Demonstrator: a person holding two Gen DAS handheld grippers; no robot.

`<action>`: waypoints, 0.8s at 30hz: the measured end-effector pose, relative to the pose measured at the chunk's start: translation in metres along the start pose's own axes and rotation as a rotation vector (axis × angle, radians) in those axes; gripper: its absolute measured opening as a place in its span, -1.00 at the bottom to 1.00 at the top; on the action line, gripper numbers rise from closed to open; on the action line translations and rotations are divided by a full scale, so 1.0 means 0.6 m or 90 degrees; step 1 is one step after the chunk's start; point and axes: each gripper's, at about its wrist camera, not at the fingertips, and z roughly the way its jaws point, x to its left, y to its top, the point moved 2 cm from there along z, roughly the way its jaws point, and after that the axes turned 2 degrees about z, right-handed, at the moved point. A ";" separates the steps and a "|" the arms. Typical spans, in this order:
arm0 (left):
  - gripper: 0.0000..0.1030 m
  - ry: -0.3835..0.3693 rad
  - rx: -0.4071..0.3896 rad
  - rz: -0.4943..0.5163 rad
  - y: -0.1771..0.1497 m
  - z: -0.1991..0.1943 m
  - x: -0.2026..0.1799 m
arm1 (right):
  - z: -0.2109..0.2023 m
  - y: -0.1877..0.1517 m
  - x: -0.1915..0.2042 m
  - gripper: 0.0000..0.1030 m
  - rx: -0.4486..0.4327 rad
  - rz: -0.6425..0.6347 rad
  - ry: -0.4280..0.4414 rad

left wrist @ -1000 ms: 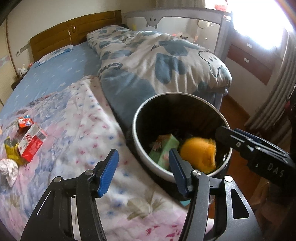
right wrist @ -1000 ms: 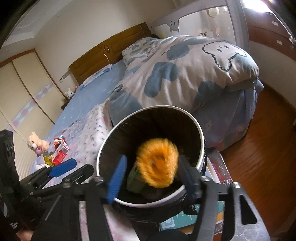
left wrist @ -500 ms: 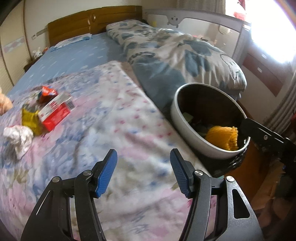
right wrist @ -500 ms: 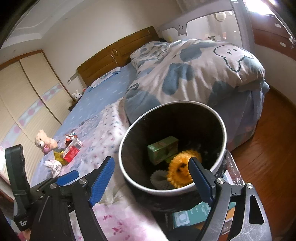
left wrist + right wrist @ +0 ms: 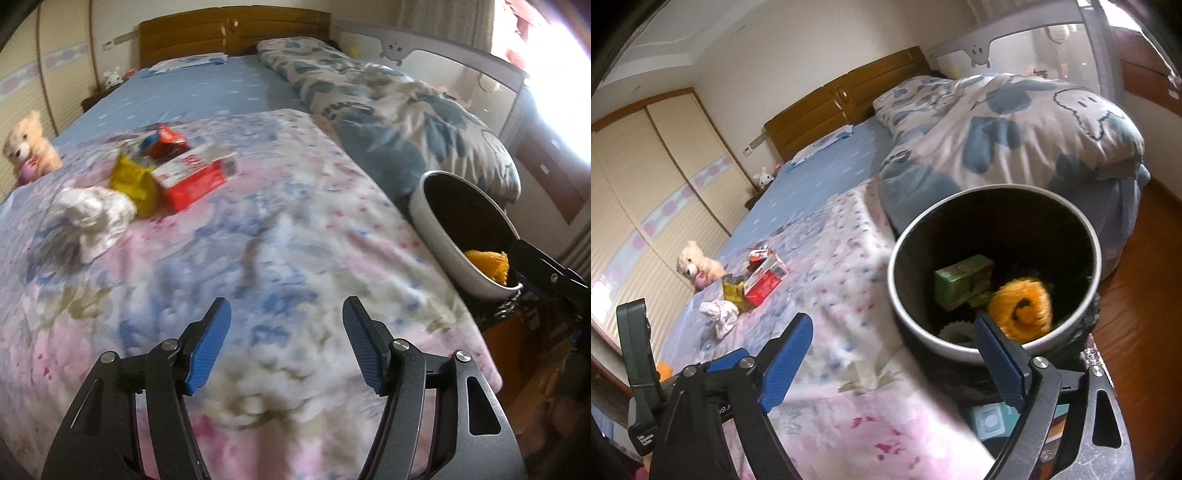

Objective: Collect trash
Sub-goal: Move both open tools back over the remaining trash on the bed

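Note:
A round trash bin (image 5: 997, 354) with a grey rim stands beside the bed; it also shows in the left wrist view (image 5: 448, 236). Inside lie an orange foam net (image 5: 1021, 308), a green carton (image 5: 962, 280) and a white paper cup. On the floral blanket lie a red and white box (image 5: 194, 175), a yellow wrapper (image 5: 131, 181), a crumpled white tissue (image 5: 92, 218) and a small red wrapper (image 5: 168, 138). My left gripper (image 5: 286, 343) is open and empty over the blanket. My right gripper (image 5: 892, 363) is open and empty at the bin's near rim.
A teddy bear (image 5: 27, 147) sits at the bed's left edge. A folded blue and white duvet (image 5: 388, 110) lies along the bed's right side behind the bin. A crib (image 5: 1034, 40) and wooden floor (image 5: 1145, 295) are to the right.
The orange foam net left my right gripper and dropped into the bin; that gripper opened wide. My left gripper swung left, away from the bin and toward the trash on the blanket.

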 end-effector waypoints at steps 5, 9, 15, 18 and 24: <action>0.27 0.019 0.000 -0.027 -0.009 -0.005 0.045 | 0.016 -0.011 0.031 0.75 0.014 -0.013 0.015; 0.27 0.038 0.001 -0.046 -0.017 -0.008 0.081 | 0.032 -0.022 0.059 0.75 0.028 -0.033 0.029; 0.27 0.062 0.002 -0.073 -0.027 -0.010 0.130 | 0.055 -0.032 0.097 0.75 0.050 -0.058 0.050; 0.27 0.073 0.003 -0.086 -0.029 -0.011 0.154 | 0.069 -0.038 0.118 0.75 0.061 -0.077 0.063; 0.28 0.093 0.007 -0.112 -0.033 -0.010 0.199 | 0.095 -0.044 0.154 0.76 0.079 -0.112 0.081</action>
